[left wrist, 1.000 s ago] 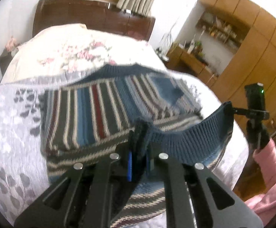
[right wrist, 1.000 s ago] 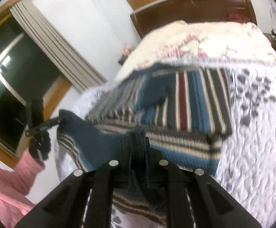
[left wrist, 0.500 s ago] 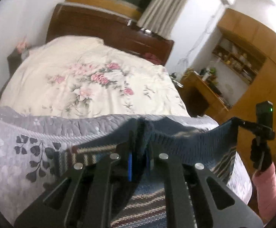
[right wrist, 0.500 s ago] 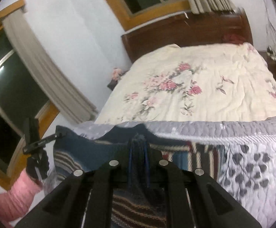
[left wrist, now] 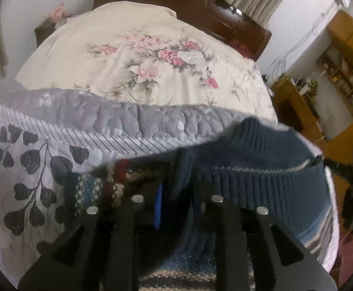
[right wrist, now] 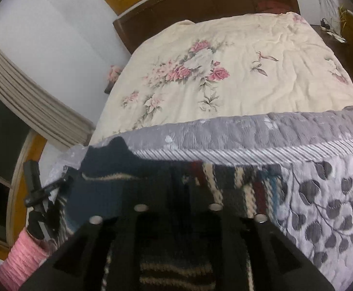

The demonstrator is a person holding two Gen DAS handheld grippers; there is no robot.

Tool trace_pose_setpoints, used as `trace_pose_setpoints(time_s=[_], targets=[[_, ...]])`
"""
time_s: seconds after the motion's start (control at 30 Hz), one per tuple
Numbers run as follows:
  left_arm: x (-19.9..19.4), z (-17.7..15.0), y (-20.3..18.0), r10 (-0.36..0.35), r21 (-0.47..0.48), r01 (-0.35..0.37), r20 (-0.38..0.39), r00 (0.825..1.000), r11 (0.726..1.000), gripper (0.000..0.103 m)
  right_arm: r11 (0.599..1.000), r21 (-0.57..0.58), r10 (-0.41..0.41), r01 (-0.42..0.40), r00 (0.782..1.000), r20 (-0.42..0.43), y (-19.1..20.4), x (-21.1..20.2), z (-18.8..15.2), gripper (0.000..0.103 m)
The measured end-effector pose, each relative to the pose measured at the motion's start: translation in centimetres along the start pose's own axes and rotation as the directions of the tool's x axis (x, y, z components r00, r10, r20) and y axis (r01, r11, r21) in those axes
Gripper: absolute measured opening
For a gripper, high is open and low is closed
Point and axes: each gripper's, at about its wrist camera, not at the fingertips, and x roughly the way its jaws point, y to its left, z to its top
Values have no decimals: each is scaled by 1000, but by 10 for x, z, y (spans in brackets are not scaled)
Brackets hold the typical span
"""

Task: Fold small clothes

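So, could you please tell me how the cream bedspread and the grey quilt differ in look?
The cream bedspread carries pink flowers; the grey quilt has dark leaf sprigs. The bedspread looks smooth and lightly creased, while the quilt is padded, with a ribbed border. The bedspread lies nearer the headboard; the quilt lies nearer the grippers. Both cover the bed.

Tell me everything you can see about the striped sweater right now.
The sweater is a chunky knit, mostly dark blue with a ribbed hem band, and striped in cream, grey, teal and dark red. It looks soft and thick. It is bunched and partly lifted above the grey leaf-print quilt on the bed. The left gripper and the right gripper are each shut on its blue edge, holding that edge stretched between them. The rest hangs below, mostly hidden by the grippers.
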Motion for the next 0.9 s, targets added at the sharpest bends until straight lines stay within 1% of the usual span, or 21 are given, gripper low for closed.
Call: trace_pose_setpoints(time_s=[0.03,0.07,0.1,0.13,0.17,0.2,0.27,0.3,0.33,0.37,0.4,0.43,0.47,0.5,0.6,0.67,0.77,0.83,0.87,0.9], targets=[[-6,3,3,-8,-22,8,17,1000,1000,24,1000,2,6,-6,1000,4,0,-6,-1,29],[-13,6,6,-8,-45,10,39,999,999,25,1000,6,16,-16,1000,7,0,-10,-1,41],[-24,12,12,-1,-79,7,77,997,997,25,999,10,41,-41,999,12,0,-15,0,50],[-29,15,15,9,-98,0,95,995,995,25,999,10,53,-53,999,10,1,-19,1,55],[-38,20,19,23,-119,-9,120,993,993,25,998,6,59,-59,998,1,3,-19,3,64],[-45,22,19,31,-122,-14,136,990,992,25,999,-6,49,-50,999,-20,5,-15,3,67],[-57,23,10,33,-103,-17,151,988,994,25,999,-44,2,-5,998,-63,11,-3,1,67],[-60,23,5,22,-92,-8,151,988,996,25,998,-60,-22,17,996,-89,13,5,0,66],[-64,20,-4,3,-69,8,148,989,998,25,997,-69,-36,28,994,-107,14,13,-2,60],[-65,18,-11,-8,-50,15,142,990,999,25,997,-75,-40,31,993,-115,15,16,-4,40],[-65,12,-24,-16,-14,17,122,992,1000,26,997,-79,-34,25,992,-118,16,20,-5,26],[-63,6,-32,-23,13,22,104,994,1000,29,997,-75,-31,23,993,-110,16,20,-6,23],[-61,-2,-41,-37,37,34,86,996,999,30,997,-68,-41,35,995,-86,16,18,-5,14],[-54,-12,-50,-51,65,47,56,997,997,31,997,-62,-57,52,995,-79,14,18,-4,12],[-32,-37,-63,-38,108,41,-28,999,993,32,996,-36,-84,81,992,-89,8,23,-3,12],[-14,-50,-60,-16,89,22,-72,997,996,33,995,-41,-95,92,991,-95,6,26,-6,12],[-9,-56,-49,-39,36,42,-65,997,998,35,995,-25,-95,93,991,-96,4,27,-8,12],[-14,-54,-48,-40,4,41,-67,997,999,34,997,-7,-76,76,993,-90,5,18,-9,19],[-16,-54,-47,-39,2,39,-68,997,999,34,997,-4,-78,78,993,-86,7,11,-10,25],[-22,-55,-50,-40,9,41,-66,997,999,36,997,-8,-81,81,994,-79,9,1,-13,38]])
